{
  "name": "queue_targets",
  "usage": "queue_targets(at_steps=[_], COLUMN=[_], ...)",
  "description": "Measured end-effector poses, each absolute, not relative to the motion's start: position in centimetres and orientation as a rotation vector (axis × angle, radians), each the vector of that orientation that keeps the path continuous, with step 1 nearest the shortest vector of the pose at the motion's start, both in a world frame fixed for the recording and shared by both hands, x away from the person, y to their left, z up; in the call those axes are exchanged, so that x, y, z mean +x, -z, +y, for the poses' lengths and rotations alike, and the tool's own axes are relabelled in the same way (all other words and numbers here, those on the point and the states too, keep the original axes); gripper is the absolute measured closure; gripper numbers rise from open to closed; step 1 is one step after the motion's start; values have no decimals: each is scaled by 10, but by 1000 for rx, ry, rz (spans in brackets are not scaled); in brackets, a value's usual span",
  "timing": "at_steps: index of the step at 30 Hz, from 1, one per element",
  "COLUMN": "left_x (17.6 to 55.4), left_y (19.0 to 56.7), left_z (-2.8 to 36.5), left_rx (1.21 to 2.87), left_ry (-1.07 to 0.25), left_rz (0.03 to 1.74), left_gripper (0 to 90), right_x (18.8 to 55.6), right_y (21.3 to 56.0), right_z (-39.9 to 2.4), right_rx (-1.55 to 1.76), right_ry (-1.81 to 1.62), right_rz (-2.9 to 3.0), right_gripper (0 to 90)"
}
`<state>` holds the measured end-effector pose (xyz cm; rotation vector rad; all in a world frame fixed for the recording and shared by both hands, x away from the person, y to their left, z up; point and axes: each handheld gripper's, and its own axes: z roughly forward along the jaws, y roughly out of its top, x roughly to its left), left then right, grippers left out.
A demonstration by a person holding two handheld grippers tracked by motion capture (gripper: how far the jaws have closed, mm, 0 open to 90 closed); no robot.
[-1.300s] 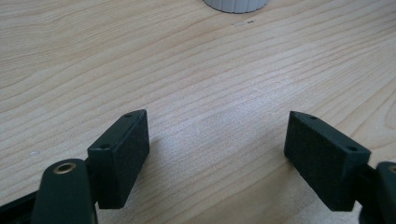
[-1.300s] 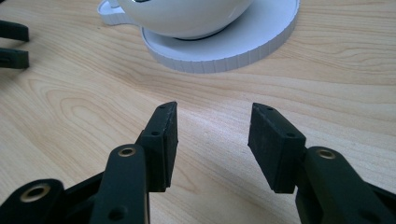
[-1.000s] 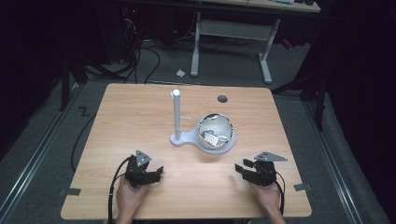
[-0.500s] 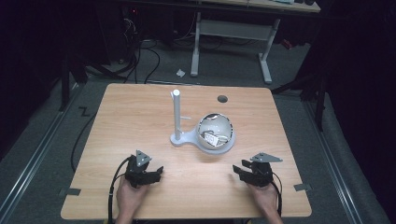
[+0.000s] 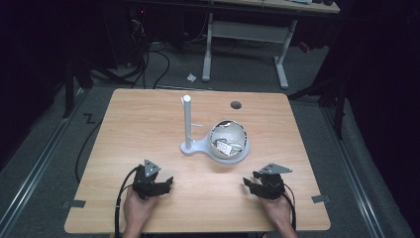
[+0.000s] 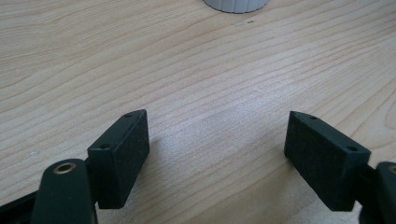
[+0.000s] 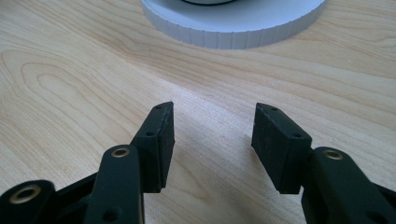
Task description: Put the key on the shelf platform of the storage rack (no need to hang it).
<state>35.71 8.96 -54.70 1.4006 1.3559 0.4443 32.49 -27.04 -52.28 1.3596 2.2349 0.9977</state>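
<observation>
A white stand (image 5: 188,124) with an upright post rises at the table's middle. Its round ribbed base (image 5: 233,154) carries a shiny bowl (image 5: 221,130) with small white pieces inside. My left gripper (image 5: 167,182) rests near the front edge to the left, open wide over bare wood (image 6: 217,126). My right gripper (image 5: 249,184) rests at the front right, open with nothing between its pads (image 7: 214,119). Its jaws have just been opening. The ribbed base (image 7: 233,25) lies a short way ahead of the right jaws, and its edge (image 6: 236,4) lies farther ahead of the left jaws.
The wooden table (image 5: 148,124) has a round cable hole (image 5: 236,105) at the back right. Behind it stand another desk's white legs (image 5: 208,49) and floor cables (image 5: 148,54). A cable (image 5: 121,198) trails from the left gripper.
The right gripper's jaws stand a little wider apart and it has edged slightly left. The left hand has kept still.
</observation>
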Motion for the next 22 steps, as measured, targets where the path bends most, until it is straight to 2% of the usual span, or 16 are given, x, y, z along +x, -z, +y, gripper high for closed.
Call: queue_targets(at_steps=[22], left_x=[357], left_y=[547], left_z=[89], left_rx=[1399], left_ry=[-444], left_rz=[1356], left_gripper=[228], right_x=[320], right_y=[531], right_z=[-265], right_rx=[1237], right_ry=[-957], right_rz=[2241], right_gripper=[446])
